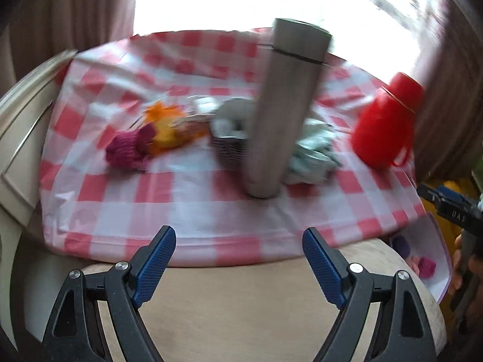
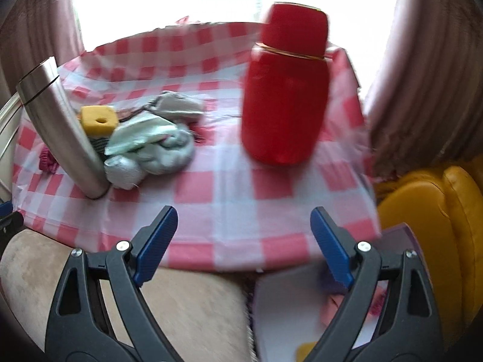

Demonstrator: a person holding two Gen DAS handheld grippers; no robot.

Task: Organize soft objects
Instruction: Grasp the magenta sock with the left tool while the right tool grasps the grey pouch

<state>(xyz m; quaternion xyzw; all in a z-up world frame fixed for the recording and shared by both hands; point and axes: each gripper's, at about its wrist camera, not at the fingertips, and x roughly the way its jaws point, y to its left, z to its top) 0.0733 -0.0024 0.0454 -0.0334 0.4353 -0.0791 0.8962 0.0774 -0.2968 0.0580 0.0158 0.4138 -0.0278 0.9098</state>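
Soft things lie on a red-and-white checked cloth (image 1: 193,199): a magenta yarn ball (image 1: 126,149), an orange and yellow soft pile (image 1: 166,123), a pale green cloth bundle (image 1: 314,150) and a small grey basket (image 1: 229,147) with white pieces in it. In the right wrist view the pale green bundle (image 2: 151,147) lies beside a yellow sponge with a hole (image 2: 98,119) and a grey cloth (image 2: 178,105). My left gripper (image 1: 238,259) is open and empty above the near table edge. My right gripper (image 2: 243,244) is open and empty there too.
A tall steel flask (image 1: 286,105) stands mid-cloth, and it also shows in the right wrist view (image 2: 60,132). A red bottle (image 1: 388,120) stands at the right and shows large in the right wrist view (image 2: 286,90). A white tray (image 2: 286,307) with small soft items sits near right. A yellow cushion (image 2: 437,226) is at right.
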